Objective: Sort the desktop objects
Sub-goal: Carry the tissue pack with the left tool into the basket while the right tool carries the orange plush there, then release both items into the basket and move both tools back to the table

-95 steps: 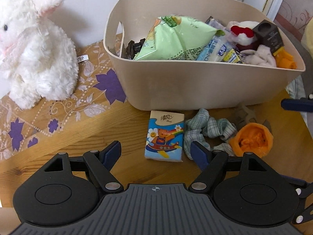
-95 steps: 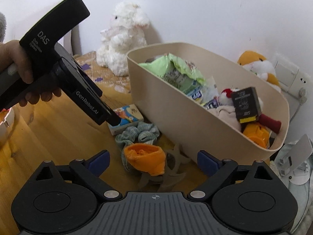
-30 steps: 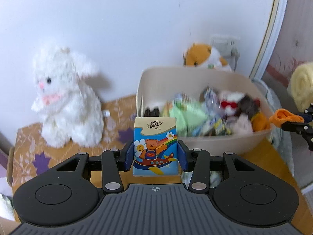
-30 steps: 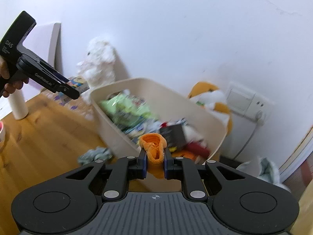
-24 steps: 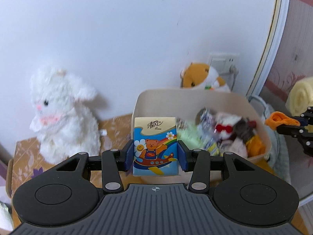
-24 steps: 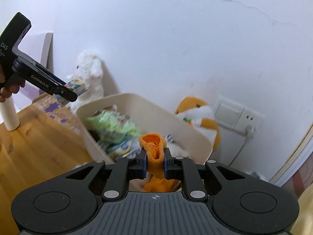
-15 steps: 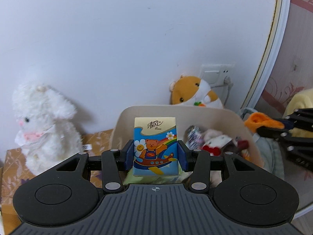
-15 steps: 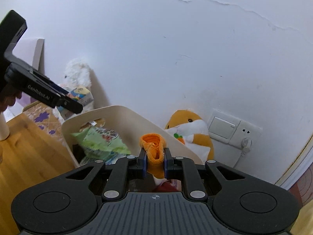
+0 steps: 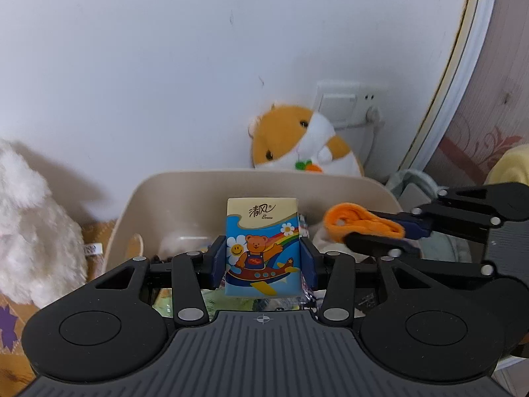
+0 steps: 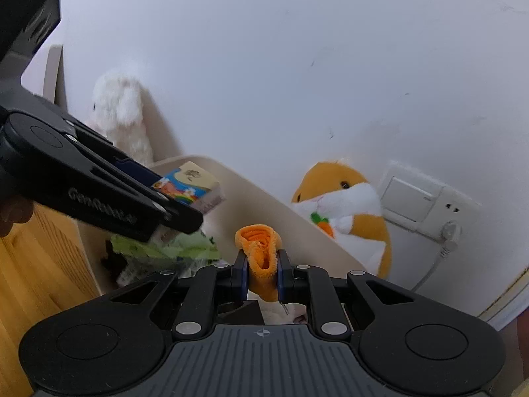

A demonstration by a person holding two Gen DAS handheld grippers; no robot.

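While both loads hang over the bin: this is the drop step, as I judge it.
Left claw (image 9: 263, 266): clamped on the tissue pack (image 9: 263, 248), pads on its two side faces, the pack upright and above the near half of the beige bin (image 9: 185, 185).
Right claw (image 10: 263, 273): squeezed almost closed on the orange cloth (image 10: 259, 254), which bulges above the pads and droops below them.
Where to let go: over a gap in the heap, clear of the rim; the green bag (image 10: 165, 251) fills the left part.
Order: best to release one load at a time, since the two claws sit close together over the bin.
Tissue pack release: spread the pads fully so the pack falls flat and does not tip out.
Cloth release: it is soft and may cling to a pad; a slight shake may help.
Hidden: most of the bin's contents lie behind the claw bodies; its near wall is out of sight.
Cut off: the white plush rabbit (image 9: 29, 228) at the left edge, the counter (image 10: 39, 271) mostly out of frame.
Hard to tell: how high each load hangs above the heap.
Behind the bin: a plush hamster (image 9: 297, 142) against the wall.
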